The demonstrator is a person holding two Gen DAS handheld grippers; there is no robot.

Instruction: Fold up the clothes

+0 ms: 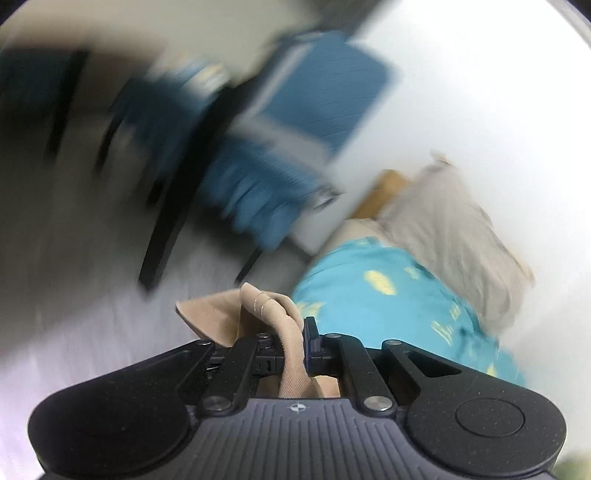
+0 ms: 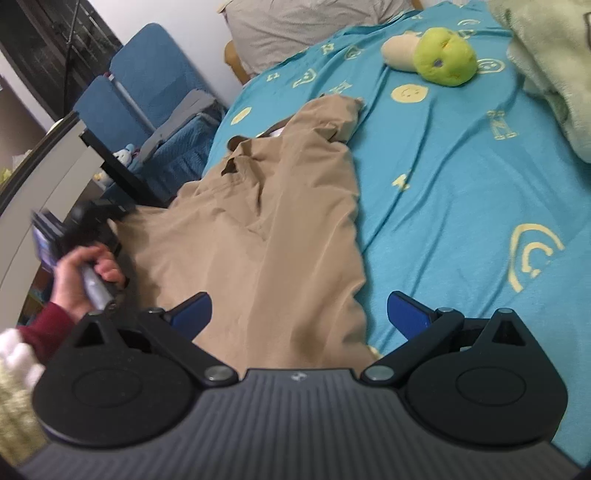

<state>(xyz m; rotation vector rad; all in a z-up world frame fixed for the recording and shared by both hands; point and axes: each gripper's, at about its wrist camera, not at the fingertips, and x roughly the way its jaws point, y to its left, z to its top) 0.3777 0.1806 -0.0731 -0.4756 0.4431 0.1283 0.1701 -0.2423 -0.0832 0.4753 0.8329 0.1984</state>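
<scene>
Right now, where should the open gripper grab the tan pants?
Grab the tan pants at the near edge on the blue bedsheet, coming in low from the front. That edge lies flat just ahead of the right gripper, between its open jaws.

The right tool [image 2: 299,314] hangs open over tan trousers [image 2: 266,229] on the turquoise bedsheet [image 2: 461,166].

Left wrist view: sits just behind the left tool [image 1: 293,341], tilted, facing across the bed's corner toward the blue chair [image 1: 325,99] and white wall; heavily motion-blurred, very near the tan garment [image 1: 266,314].

Right wrist view: sits behind the right tool [image 2: 299,314], looks down and forward along the bed from close above the garment [image 2: 266,229].

Shared: garment, turquoise sheet [image 1: 369,295] [image 2: 461,166], grey pillow [image 1: 450,229] [image 2: 295,26], chair [image 2: 147,77]. The right view also catches the left hand [image 2: 83,275].
</scene>
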